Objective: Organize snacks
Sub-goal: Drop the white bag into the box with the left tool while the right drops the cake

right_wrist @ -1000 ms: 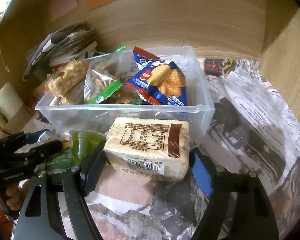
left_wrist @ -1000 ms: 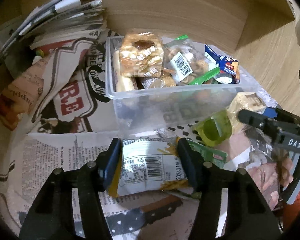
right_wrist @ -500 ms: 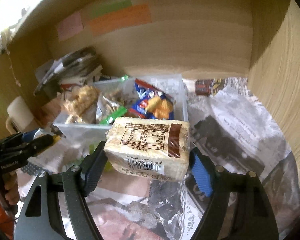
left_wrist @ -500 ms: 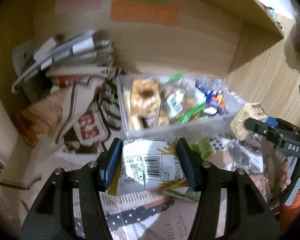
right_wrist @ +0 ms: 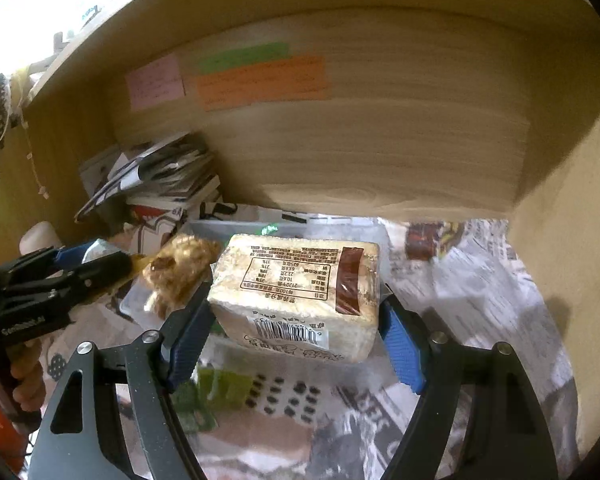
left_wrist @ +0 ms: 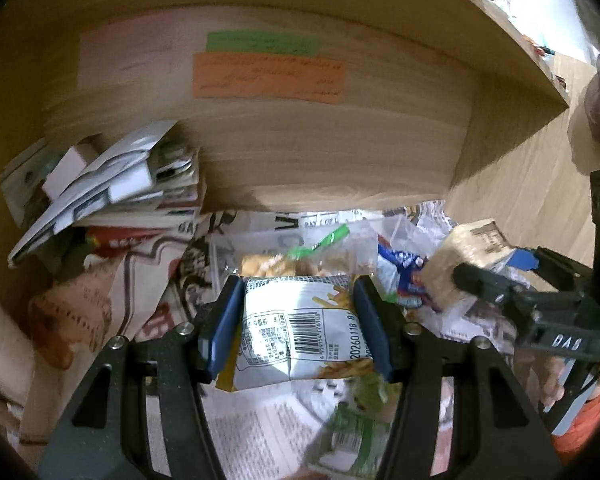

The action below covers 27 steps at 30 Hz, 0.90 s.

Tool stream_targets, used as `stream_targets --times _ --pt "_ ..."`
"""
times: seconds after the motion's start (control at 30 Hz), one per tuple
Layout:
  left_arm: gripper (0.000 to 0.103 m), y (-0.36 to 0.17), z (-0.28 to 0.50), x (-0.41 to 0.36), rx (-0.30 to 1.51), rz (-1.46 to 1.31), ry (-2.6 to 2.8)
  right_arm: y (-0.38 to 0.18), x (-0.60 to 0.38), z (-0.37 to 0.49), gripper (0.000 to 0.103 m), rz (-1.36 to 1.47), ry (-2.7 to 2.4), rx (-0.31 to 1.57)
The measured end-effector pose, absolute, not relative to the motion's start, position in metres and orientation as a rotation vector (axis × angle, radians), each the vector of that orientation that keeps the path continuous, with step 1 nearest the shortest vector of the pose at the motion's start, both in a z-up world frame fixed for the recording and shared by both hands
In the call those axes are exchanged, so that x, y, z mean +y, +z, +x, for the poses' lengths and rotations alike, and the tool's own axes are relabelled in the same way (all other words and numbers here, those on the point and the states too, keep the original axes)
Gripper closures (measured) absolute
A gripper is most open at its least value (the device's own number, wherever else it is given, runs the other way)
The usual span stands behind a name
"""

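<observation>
My left gripper (left_wrist: 296,328) is shut on a white fries snack bag (left_wrist: 300,332) with a barcode, held up in front of the clear plastic box (left_wrist: 228,256) of snacks. My right gripper (right_wrist: 292,320) is shut on a beige wrapped cracker block (right_wrist: 300,288) with a brown label, held above the newspaper. The block and right gripper also show at the right of the left wrist view (left_wrist: 468,256). The left gripper shows at the left of the right wrist view (right_wrist: 72,268). The box (right_wrist: 260,228) lies behind the block, mostly hidden.
Newspaper (right_wrist: 480,288) covers the shelf floor. A stack of papers (left_wrist: 112,184) leans at the back left. Sticky notes (left_wrist: 268,76) are on the wooden back wall. A green jelly cup (right_wrist: 224,388) and a green packet (left_wrist: 352,436) lie on the newspaper below the grippers.
Both grippers have lifted with their snacks and tilted up, so the box now sits lower and farther away and more of the back wall shows.
</observation>
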State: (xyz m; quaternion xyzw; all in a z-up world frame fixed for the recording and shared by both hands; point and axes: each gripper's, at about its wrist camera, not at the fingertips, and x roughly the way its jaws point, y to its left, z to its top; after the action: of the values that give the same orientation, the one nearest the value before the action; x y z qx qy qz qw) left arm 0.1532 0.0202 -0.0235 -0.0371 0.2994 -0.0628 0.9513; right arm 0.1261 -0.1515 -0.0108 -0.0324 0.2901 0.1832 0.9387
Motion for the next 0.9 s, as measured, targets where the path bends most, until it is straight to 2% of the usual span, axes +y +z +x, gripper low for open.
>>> stream_targets --times 0.53,0.8,0.9 --pt "0.047 -0.037 0.231 0.010 0.664 -0.105 -0.129 -0.023 -0.132 0.208 0.027 -0.102 0.394 0.678" --pt "0.046 -0.050 0.247 0.010 0.692 -0.106 -0.135 -0.035 -0.128 0.215 0.026 -0.161 0.409 0.701" --pt "0.039 -0.051 0.248 0.009 0.702 -0.115 -0.145 -0.035 -0.125 0.210 0.024 -0.194 0.406 0.699"
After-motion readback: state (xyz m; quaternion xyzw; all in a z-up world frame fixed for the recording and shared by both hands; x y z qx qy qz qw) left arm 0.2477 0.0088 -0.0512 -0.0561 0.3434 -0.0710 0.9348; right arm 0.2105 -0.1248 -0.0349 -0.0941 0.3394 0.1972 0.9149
